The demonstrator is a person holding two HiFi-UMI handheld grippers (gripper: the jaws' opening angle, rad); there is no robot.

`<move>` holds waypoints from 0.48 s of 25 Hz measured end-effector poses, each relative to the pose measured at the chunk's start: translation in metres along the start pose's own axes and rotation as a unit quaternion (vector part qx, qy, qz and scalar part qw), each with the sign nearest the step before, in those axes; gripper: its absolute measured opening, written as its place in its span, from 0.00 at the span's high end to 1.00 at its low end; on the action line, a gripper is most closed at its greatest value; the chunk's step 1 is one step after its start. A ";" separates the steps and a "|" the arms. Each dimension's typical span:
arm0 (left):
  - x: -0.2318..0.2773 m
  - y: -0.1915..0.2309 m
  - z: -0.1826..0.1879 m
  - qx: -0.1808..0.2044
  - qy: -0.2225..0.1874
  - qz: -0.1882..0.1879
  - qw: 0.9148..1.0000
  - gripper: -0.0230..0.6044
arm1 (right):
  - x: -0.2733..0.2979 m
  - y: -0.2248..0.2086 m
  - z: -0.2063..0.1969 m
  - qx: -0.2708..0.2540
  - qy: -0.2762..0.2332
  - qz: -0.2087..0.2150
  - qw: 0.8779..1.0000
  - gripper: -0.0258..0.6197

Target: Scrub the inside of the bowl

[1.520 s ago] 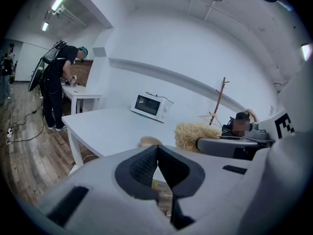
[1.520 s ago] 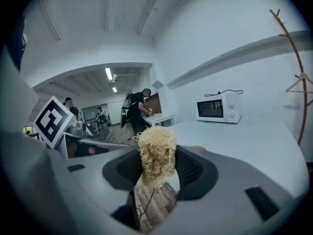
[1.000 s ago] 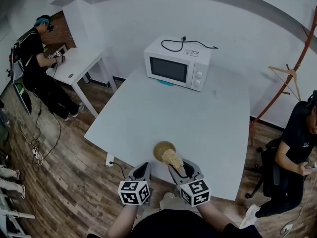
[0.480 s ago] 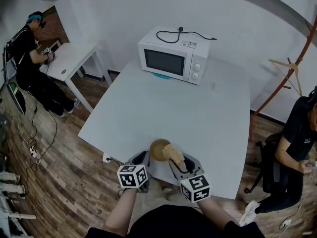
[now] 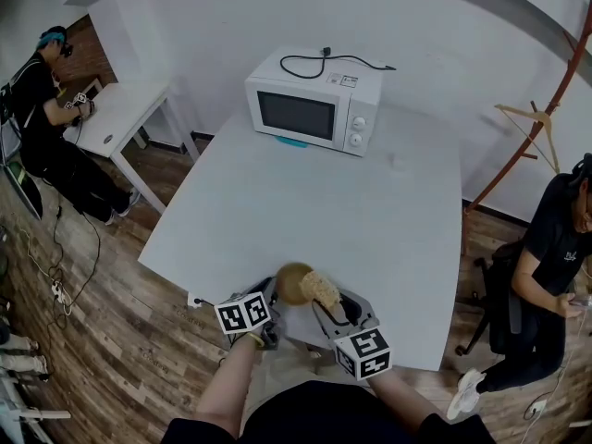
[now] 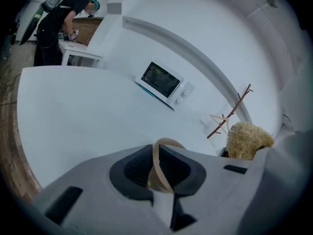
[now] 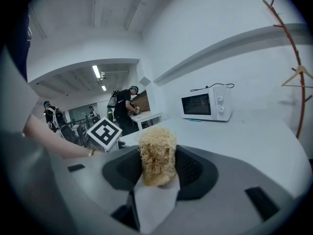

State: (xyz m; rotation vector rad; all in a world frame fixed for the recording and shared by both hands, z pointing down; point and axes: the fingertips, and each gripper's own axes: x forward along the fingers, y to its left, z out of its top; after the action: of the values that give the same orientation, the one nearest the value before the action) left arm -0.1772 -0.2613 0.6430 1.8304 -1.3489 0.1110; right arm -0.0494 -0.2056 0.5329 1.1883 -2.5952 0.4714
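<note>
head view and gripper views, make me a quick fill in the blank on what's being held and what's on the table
1. The left gripper is shut on the thin rim of the ____.
2. The fibrous scrubber is clamped between the jaws of the ____ gripper.
3. A black cord lies on top of the white ____.

Missing words: bowl; right, meaning the right gripper; microwave.
</note>
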 end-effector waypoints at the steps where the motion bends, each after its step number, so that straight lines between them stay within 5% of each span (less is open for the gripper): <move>1: 0.002 0.002 0.000 -0.010 0.000 -0.002 1.000 0.93 | 0.001 -0.001 0.001 -0.002 0.000 0.000 1.000 0.68; 6: 0.006 -0.003 0.007 -0.028 -0.004 -0.026 0.999 0.93 | 0.001 -0.004 0.000 -0.002 0.006 -0.003 1.000 0.68; 8: 0.006 -0.008 0.007 -0.024 -0.001 -0.044 0.999 0.76 | 0.001 -0.006 -0.001 -0.001 0.009 -0.003 1.000 0.68; 12: 0.008 -0.004 0.002 -0.021 0.015 -0.043 0.999 0.75 | 0.002 -0.008 -0.004 0.001 0.014 -0.004 1.000 0.68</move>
State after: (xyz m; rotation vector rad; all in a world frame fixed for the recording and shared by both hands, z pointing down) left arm -0.1709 -0.2684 0.6439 1.8410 -1.2412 0.0651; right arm -0.0443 -0.2109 0.5390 1.1842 -2.5663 0.4867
